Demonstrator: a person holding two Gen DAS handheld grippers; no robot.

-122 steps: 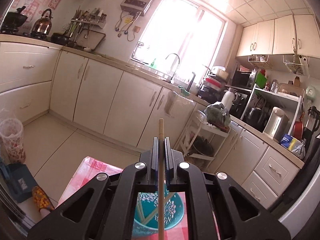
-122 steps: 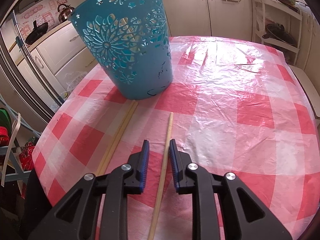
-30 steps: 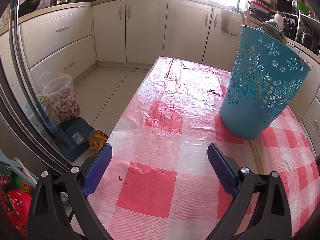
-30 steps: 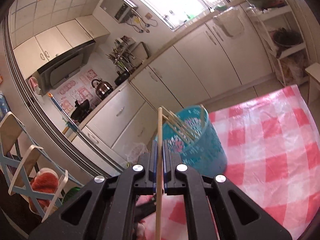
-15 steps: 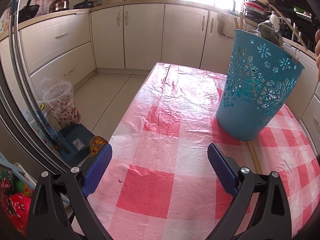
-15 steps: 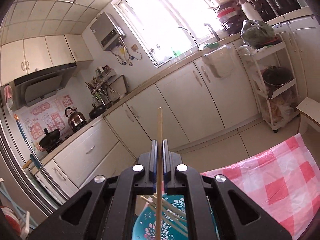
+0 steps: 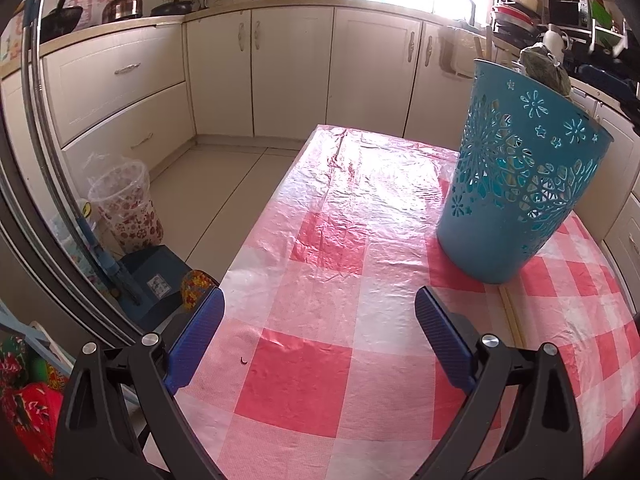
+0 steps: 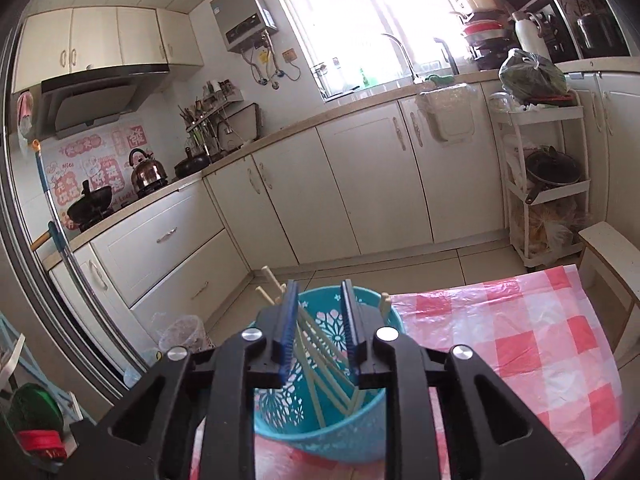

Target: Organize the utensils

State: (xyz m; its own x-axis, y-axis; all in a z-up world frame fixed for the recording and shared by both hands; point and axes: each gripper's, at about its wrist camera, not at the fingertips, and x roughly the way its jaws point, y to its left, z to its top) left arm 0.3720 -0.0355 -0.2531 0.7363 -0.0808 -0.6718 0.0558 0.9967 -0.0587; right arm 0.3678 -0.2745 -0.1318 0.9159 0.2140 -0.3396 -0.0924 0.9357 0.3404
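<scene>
A teal cut-out basket (image 7: 516, 184) stands on the red-and-white checked table (image 7: 320, 264). One pale chopstick (image 7: 511, 316) lies on the cloth just in front of the basket. My left gripper (image 7: 318, 332) is wide open and empty, low over the cloth to the left of the basket. In the right wrist view my right gripper (image 8: 319, 292) hovers right over the basket (image 8: 320, 440). Its jaws are opening, with a narrow gap and nothing pressed between the pads. Several chopsticks (image 8: 324, 348) lean inside the basket below them.
The table's left edge drops to the floor, where a patterned waste bin (image 7: 124, 204) and a blue dustpan (image 7: 156, 276) stand. A pale stool (image 8: 612, 256) sits at the table's far right end, with a white rack (image 8: 548, 184) behind it. Cabinets line the walls.
My right gripper tipped down over the basket and parted its jaws; the chopstick it held is out of the jaws. The left gripper has stayed put.
</scene>
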